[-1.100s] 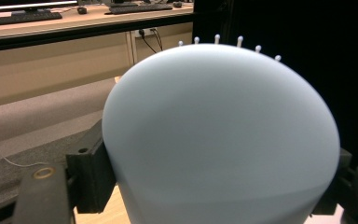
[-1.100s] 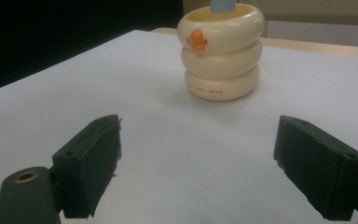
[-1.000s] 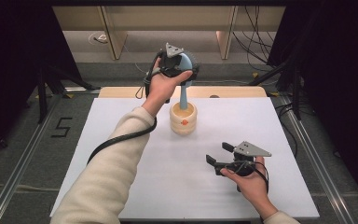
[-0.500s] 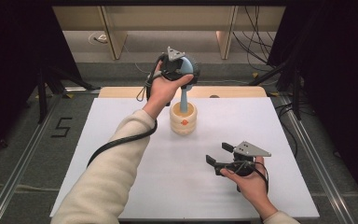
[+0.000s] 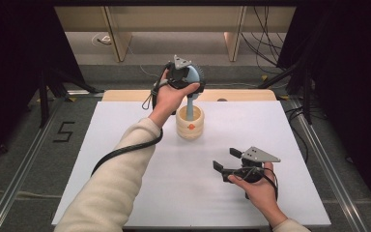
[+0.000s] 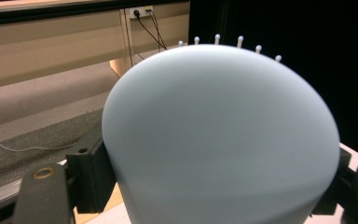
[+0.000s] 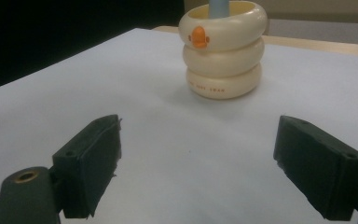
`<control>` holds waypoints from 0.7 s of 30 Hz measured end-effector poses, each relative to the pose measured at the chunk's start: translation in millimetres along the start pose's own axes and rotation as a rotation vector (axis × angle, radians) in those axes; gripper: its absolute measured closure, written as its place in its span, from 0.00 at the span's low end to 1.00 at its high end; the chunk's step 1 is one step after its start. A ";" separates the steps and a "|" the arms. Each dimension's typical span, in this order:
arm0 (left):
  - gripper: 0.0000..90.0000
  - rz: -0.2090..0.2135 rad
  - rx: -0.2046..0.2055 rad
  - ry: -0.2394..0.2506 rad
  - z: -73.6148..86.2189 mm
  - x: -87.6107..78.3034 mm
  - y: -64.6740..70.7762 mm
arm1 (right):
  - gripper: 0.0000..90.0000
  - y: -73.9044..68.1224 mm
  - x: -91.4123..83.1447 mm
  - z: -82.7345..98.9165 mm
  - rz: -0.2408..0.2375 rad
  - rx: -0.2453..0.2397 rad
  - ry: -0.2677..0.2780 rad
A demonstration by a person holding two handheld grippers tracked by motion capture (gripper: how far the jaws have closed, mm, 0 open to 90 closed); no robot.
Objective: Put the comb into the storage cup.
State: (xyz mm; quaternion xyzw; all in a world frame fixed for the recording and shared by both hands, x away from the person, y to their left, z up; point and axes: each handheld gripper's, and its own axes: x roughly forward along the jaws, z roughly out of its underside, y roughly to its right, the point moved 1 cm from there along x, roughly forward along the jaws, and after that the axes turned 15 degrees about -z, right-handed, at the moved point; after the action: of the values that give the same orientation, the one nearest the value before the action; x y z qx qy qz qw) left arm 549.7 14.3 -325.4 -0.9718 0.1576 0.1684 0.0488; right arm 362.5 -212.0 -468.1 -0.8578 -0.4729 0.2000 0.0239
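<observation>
White table [image 5: 125, 145] hosting work; we are clamping left gripper [image 5: 186, 79] on hairbrush [image 6: 219, 135] head, handle seated in holder [image 5: 190, 124] at twelve o'clock; right gripper [image 5: 227, 162] idling, jaws spread. Risk: crooked lift tipping holder.

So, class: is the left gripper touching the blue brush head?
Touching. The left gripper view shows both pads pressed against the brush head sides; the left gripper clamps it.

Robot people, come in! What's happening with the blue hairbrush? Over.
Left tool clamps hairbrush, handle in cream holder. Right tool open, idle. Nothing blocking.
</observation>
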 end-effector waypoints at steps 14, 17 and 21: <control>0.23 -0.007 0.004 -0.024 10.2 6.3 0.6 | 0.18 0.1 0.1 0.1 -0.003 0.000 -0.002; 0.23 -0.007 0.007 -0.029 12.4 7.5 1.0 | 0.18 0.1 0.3 0.4 -0.004 0.000 -0.003; 0.23 -0.009 0.006 -0.036 15.2 9.7 1.3 | 0.18 0.0 0.5 0.4 -0.005 0.002 -0.004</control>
State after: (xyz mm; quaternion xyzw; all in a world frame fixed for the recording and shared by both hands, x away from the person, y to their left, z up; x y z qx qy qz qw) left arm 553.1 12.5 -343.1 -0.9692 0.1528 0.1851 0.0552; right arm 362.5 -211.7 -468.6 -0.8562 -0.4749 0.2020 0.0242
